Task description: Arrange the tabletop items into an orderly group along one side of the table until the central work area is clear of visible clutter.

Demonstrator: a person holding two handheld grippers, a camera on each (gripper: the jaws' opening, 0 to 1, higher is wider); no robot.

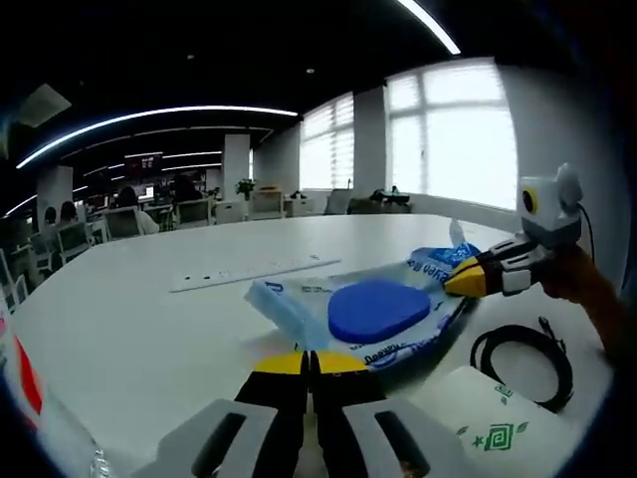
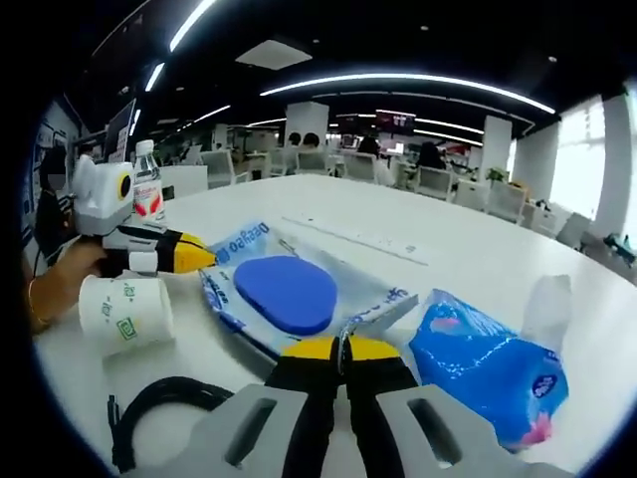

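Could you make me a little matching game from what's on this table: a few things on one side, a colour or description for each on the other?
Things:
1. paper cup
2. cable
3. water bottle
4. power strip

Descriptions:
A. black, coiled
B. long, white, flat on the table
C. clear, upright, with a red label
D. white with green print, lying on its side

Pairs: 1-D, 2-A, 3-C, 4-B
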